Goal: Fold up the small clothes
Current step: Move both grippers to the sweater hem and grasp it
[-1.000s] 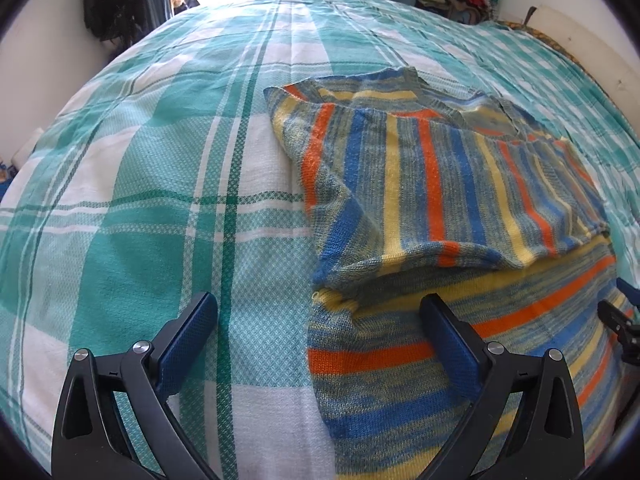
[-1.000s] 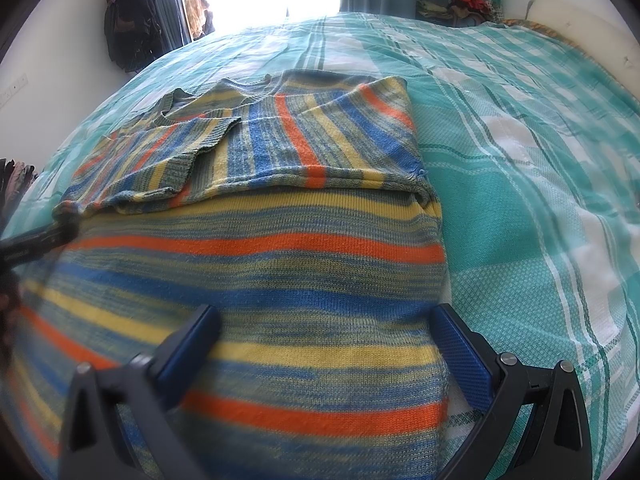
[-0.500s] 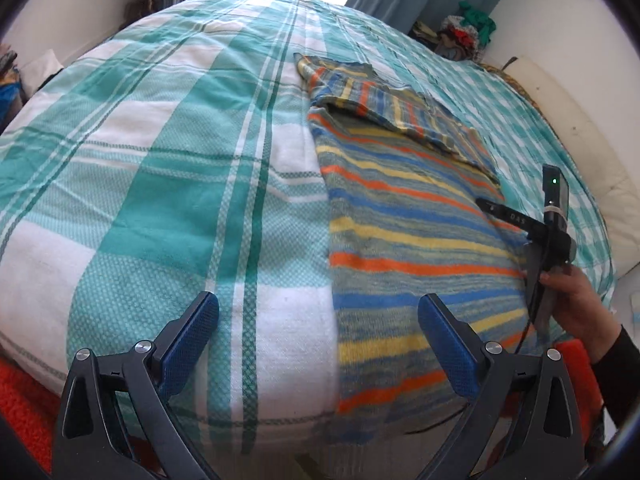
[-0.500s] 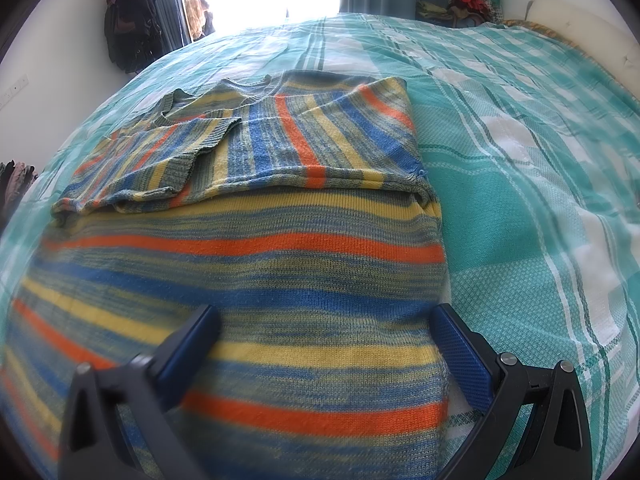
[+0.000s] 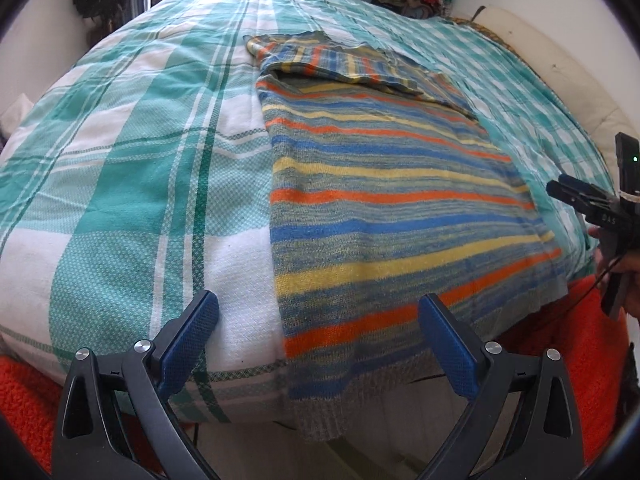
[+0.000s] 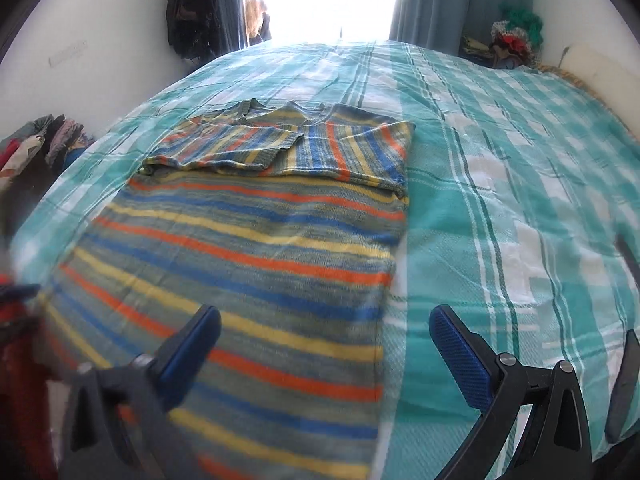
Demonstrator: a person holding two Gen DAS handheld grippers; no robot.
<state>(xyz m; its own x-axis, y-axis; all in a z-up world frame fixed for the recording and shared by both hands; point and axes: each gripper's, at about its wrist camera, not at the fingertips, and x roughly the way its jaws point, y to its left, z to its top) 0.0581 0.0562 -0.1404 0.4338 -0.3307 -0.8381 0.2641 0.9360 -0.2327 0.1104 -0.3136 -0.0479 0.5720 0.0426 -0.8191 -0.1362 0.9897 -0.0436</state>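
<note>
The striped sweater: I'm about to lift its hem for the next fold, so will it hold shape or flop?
Probably floppy: the striped sweater is soft knit and its hem already droops over the bed edge. Likely light, and it should sag between the two tongs. Its folded sleeves may slide.

Left wrist view: low at the bed's [image 5: 120,184] foot edge, facing up its length, near the striped sweater's [image 5: 384,208] hem. Right wrist view: higher, over the sweater. Both share sweater and bed.

Sweater [image 6: 256,264] near hem blurred, left edge smeared (red blur there unreadable), right tongs [image 5: 592,204] cut off by frame edge
</note>
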